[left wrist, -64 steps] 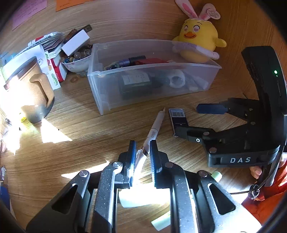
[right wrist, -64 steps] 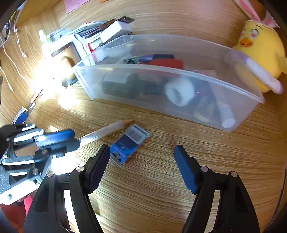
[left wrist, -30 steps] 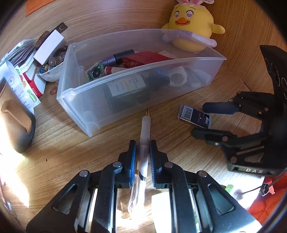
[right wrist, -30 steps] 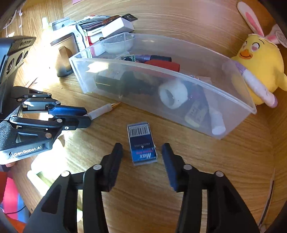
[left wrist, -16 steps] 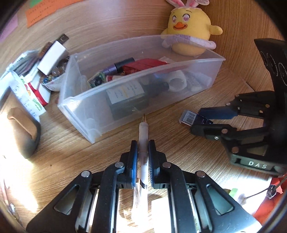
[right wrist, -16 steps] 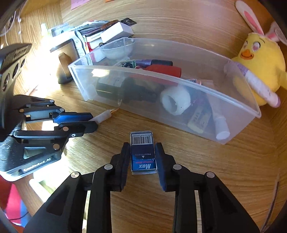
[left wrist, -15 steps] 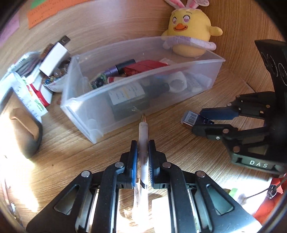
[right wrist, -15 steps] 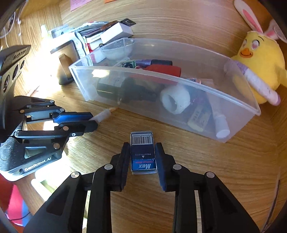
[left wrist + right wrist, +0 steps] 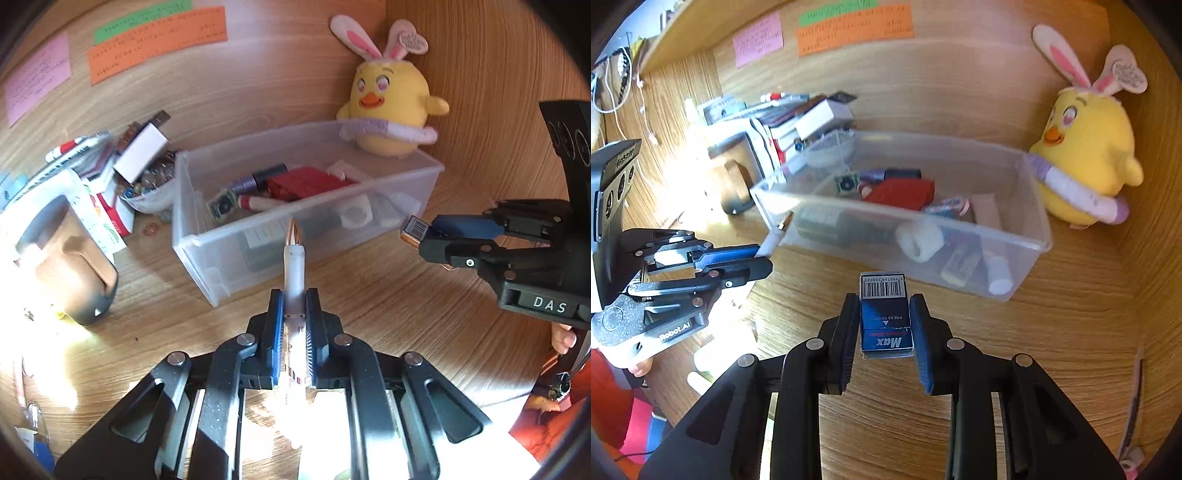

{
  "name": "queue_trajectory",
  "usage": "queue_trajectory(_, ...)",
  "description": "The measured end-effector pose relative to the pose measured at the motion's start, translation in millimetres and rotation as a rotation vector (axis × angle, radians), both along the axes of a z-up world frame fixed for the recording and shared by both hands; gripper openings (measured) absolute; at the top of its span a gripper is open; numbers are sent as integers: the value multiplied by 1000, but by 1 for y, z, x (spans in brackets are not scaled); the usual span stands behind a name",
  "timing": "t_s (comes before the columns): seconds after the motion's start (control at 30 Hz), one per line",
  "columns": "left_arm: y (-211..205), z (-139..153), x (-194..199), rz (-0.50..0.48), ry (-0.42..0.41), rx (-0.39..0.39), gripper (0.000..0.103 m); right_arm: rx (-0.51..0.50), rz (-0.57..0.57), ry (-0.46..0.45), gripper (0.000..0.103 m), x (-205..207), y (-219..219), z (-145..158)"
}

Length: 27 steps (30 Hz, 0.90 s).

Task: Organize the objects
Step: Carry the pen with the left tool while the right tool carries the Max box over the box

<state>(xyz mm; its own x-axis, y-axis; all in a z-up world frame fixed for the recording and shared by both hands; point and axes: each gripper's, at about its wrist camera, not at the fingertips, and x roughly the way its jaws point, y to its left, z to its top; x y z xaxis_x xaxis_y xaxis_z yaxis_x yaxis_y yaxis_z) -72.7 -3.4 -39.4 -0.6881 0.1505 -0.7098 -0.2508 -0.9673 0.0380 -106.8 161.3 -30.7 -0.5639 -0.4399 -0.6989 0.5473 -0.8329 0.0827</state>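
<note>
My left gripper [image 9: 294, 295] is shut on a white pen [image 9: 294, 266] with a copper tip, held above the desk and pointing at the clear plastic bin [image 9: 207, 254]. My right gripper [image 9: 884, 301] is shut on a small blue box [image 9: 885, 321] marked "Max" with a barcode, lifted just in front of the bin [image 9: 1030, 254]. In the left wrist view the right gripper [image 9: 428, 236] stands at the right with the box end [image 9: 415, 229] sticking out. The right wrist view shows the left gripper [image 9: 764, 254] at the left with the pen [image 9: 777, 232].
The bin holds a dark bottle [image 9: 834, 225], a red case [image 9: 901, 194], a white roll [image 9: 919, 238] and several small items. A yellow plush chick [image 9: 388, 110] sits behind it. A mug [image 9: 70, 269], a bowl of marbles [image 9: 147, 184] and stacked boxes crowd the left. Coloured notes [image 9: 155, 40] hang on the wall.
Both grippers have risen off the desk with their loads, the pen and the blue box. The right gripper's jaws closed onto the box a second ago. The bin now looks farther below.
</note>
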Motion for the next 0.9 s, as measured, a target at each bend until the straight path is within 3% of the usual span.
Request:
queue_trajectory(0.5,1,50,1,41,123,93,10,-70,-40,137,25,-4,11,50)
queue_trajectory(0.63,0,63,-2,32,144,138,10,-76,-50,162,25,-9,13,58)
queue_trajectory(0.9,2,87,-12,46,205,151,10,-89,-78,177,25,-26,15,63)
